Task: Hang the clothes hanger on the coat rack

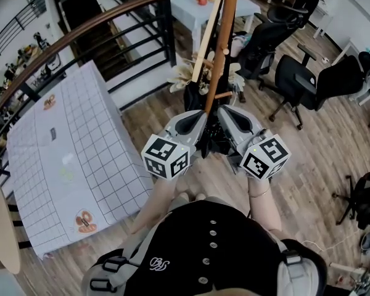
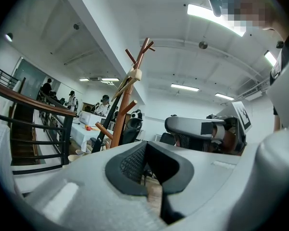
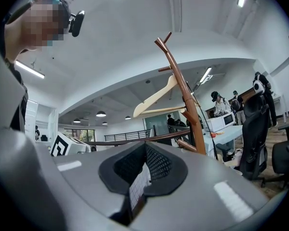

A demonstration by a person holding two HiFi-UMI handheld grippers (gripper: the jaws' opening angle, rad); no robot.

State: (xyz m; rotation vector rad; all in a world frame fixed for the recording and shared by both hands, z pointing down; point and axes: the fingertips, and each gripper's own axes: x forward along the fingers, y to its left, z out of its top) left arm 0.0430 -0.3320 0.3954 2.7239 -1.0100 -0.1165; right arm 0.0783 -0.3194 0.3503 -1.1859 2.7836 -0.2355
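Observation:
A brown wooden coat rack (image 1: 226, 36) stands on the floor just ahead of me. A pale wooden hanger (image 1: 204, 42) hangs on one of its upper pegs. In the right gripper view the hanger (image 3: 156, 97) shows side-on against the rack's pole (image 3: 185, 97). In the left gripper view the hanger (image 2: 133, 76) is seen edge-on high on the rack (image 2: 126, 105). My left gripper (image 1: 201, 119) and right gripper (image 1: 224, 115) are held side by side and level, pointing at the rack's lower pole. Both are shut with nothing in them, and neither touches the hanger.
A table with a white grid cloth (image 1: 80, 134) stands to the left beside a dark stair railing (image 1: 98, 39). Black office chairs (image 1: 308, 82) stand to the right. A dark bag (image 1: 217, 142) lies at the rack's foot. Several people stand far behind at a white table (image 2: 86, 121).

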